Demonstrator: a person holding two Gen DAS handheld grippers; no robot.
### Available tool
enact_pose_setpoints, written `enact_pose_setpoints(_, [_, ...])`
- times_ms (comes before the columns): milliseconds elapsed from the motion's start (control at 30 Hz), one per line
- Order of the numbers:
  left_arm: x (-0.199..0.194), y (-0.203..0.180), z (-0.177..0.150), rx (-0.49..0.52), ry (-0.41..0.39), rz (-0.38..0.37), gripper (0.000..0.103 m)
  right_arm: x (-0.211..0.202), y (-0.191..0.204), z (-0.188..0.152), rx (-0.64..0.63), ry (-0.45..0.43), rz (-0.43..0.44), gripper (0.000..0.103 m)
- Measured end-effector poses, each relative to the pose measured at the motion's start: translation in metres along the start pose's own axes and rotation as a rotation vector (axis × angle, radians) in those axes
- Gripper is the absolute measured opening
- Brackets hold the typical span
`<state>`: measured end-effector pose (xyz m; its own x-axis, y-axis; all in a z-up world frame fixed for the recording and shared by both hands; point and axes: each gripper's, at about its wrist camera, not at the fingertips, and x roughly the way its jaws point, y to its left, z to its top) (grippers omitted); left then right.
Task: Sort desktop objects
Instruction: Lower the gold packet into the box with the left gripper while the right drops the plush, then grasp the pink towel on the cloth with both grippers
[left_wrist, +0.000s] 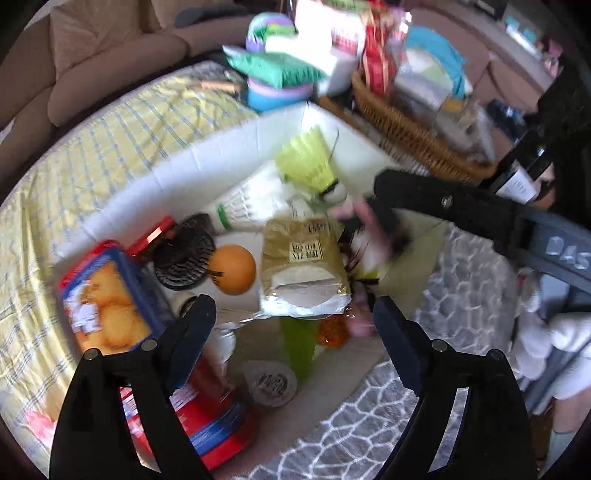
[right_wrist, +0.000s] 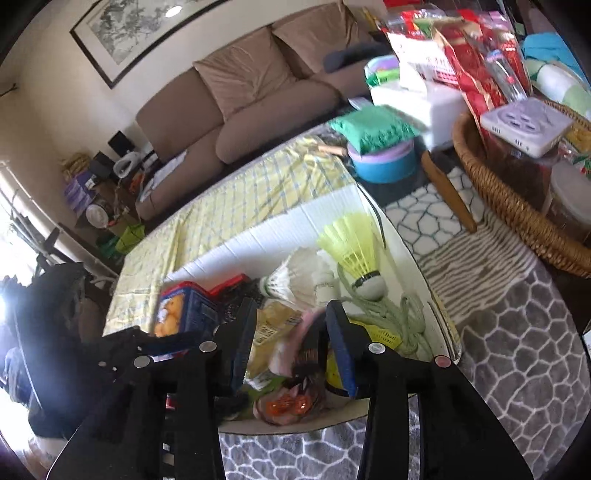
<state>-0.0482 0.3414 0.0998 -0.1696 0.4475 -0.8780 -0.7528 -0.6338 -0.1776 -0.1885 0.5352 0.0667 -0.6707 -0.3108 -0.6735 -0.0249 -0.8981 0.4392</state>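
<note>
Both my claws hang open over the crammed white box (left_wrist: 207, 162): left claw (left_wrist: 295, 314) above the gold packet (left_wrist: 303, 266), right claw (right_wrist: 291, 332) above a blurred pink item (right_wrist: 295, 347). Closing carelessly might snag the cord (right_wrist: 391, 314) or crush the yellow shuttlecock (right_wrist: 351, 247).

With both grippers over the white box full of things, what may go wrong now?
1. The white box is crowded: the orange ball lies loose beside the gold packet, so a nudge may roll it.
2. The left gripper and right gripper work close together and may collide.
3. The yellow shuttlecock looks light and may tip.
</note>
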Motion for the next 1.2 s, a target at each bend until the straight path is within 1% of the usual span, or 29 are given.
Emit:
enact_pose_setpoints(33, [-0.013, 0.005, -0.002, -0.014, -0.027, -0.01, 0.09, -0.006, 0.002, 0.001, -0.004, -0.011, -0.008, 0.042])
enact_pose_setpoints(67, [-0.024, 0.01, -0.003, -0.024, -0.049, -0.01, 0.095, -0.008, 0.004, 0.001, -0.008, -0.013, -0.015, 0.042])
enact_pose_setpoints(100, [-0.036, 0.015, -0.005, -0.033, -0.074, -0.009, 0.098, -0.009, 0.006, 0.0, -0.013, -0.008, -0.021, 0.042])
enact_pose_setpoints(133, [-0.049, 0.021, -0.009, -0.042, -0.097, -0.014, 0.101, -0.008, 0.009, -0.002, -0.017, 0.014, -0.03, 0.042])
enact_pose_setpoints(267, [-0.086, 0.051, -0.03, -0.083, -0.142, -0.005, 0.101, 0.001, 0.019, -0.017, -0.026, 0.073, -0.051, 0.042])
enact_pose_setpoints(400, [-0.121, 0.087, -0.068, -0.113, -0.181, 0.059, 0.103, -0.008, 0.049, -0.033, -0.069, 0.059, -0.011, 0.042])
enact_pose_setpoints(467, [-0.134, 0.108, -0.095, -0.136, -0.184, 0.095, 0.103, -0.013, 0.075, -0.041, -0.13, 0.045, 0.007, 0.051])
enact_pose_setpoints(500, [-0.14, 0.121, -0.112, -0.149, -0.181, 0.123, 0.103, -0.015, 0.087, -0.045, -0.155, 0.041, 0.021, 0.06])
enact_pose_setpoints(533, [-0.143, 0.129, -0.126, -0.157, -0.178, 0.152, 0.103, -0.016, 0.104, -0.051, -0.186, 0.041, 0.044, 0.066])
enact_pose_setpoints(600, [-0.145, 0.146, -0.153, -0.175, -0.16, 0.196, 0.103, -0.018, 0.127, -0.061, -0.219, 0.04, 0.08, 0.068])
enact_pose_setpoints(633, [-0.144, 0.156, -0.17, -0.2, -0.148, 0.202, 0.103, -0.018, 0.143, -0.067, -0.236, 0.04, 0.108, 0.07])
enact_pose_setpoints(700, [-0.139, 0.168, -0.194, -0.242, -0.126, 0.186, 0.103, -0.016, 0.164, -0.077, -0.256, 0.038, 0.142, 0.073])
enact_pose_setpoints(733, [-0.135, 0.174, -0.206, -0.263, -0.115, 0.178, 0.103, -0.013, 0.18, -0.084, -0.27, 0.041, 0.164, 0.073])
enact_pose_setpoints(833, [-0.123, 0.182, -0.227, -0.293, -0.09, 0.154, 0.103, 0.001, 0.212, -0.101, -0.304, 0.073, 0.197, 0.073])
enact_pose_setpoints(1000, [-0.126, 0.204, -0.246, -0.345, -0.126, 0.114, 0.102, 0.041, 0.246, -0.13, -0.32, 0.144, 0.212, 0.073])
enact_pose_setpoints(1067, [-0.126, 0.218, -0.25, -0.354, -0.134, 0.118, 0.102, 0.062, 0.254, -0.14, -0.302, 0.186, 0.211, 0.073])
enact_pose_setpoints(1100, [-0.124, 0.223, -0.25, -0.352, -0.135, 0.12, 0.102, 0.071, 0.255, -0.144, -0.282, 0.204, 0.211, 0.073])
enact_pose_setpoints(1200, [-0.115, 0.233, -0.25, -0.348, -0.131, 0.119, 0.102, 0.098, 0.249, -0.151, -0.166, 0.248, 0.218, 0.073])
